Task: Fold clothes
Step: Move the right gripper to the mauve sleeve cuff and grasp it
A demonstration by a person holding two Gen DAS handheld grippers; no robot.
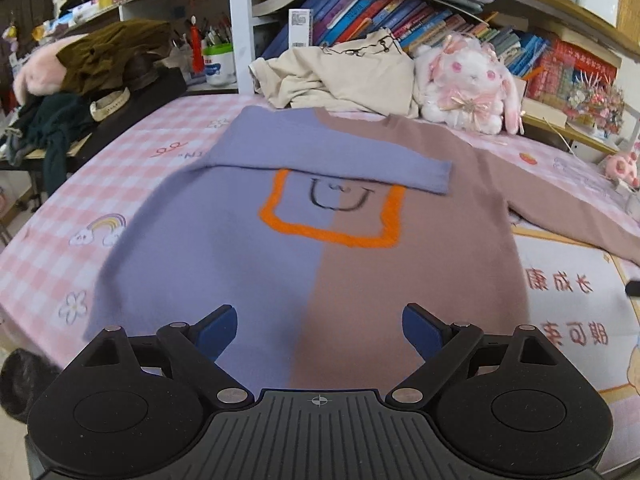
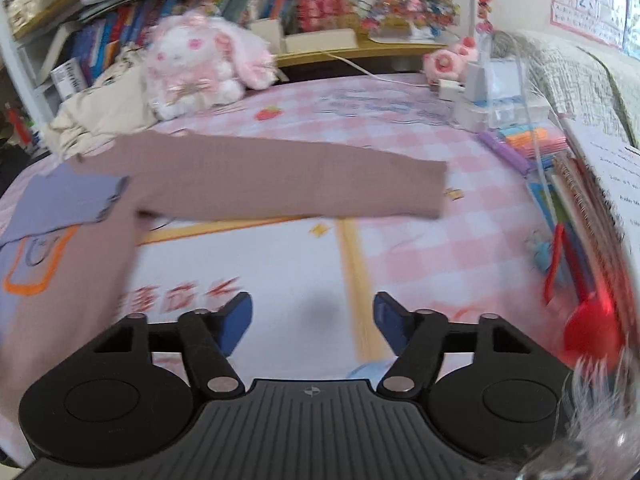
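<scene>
Two-tone knit sweater, lilac on its left half and dusty brown on its right, with an orange outlined square on the chest, lies flat on the pink-checked bed sheet, hem nearest me. Lilac sleeve already lies folded across the chest; brown sleeve is stretched out flat to the right, cuff well clear of the body. I judge the step in hand is folding that brown sleeve inward. Left tongs hover wide above the hem, empty; right tongs wide and empty over bare sheet, near side of the sleeve. To do it well I would pinch the cuff through both layers, lift only slightly, and lay it across parallel to the lilac sleeve. Open sheet runs all along the near side of the sleeve; to the right, a stack of notebooks and pens crowds the cuff end; at the far edge a white-and-pink plush rabbit and a heaped cream garment sit just beyond the collar.
</scene>
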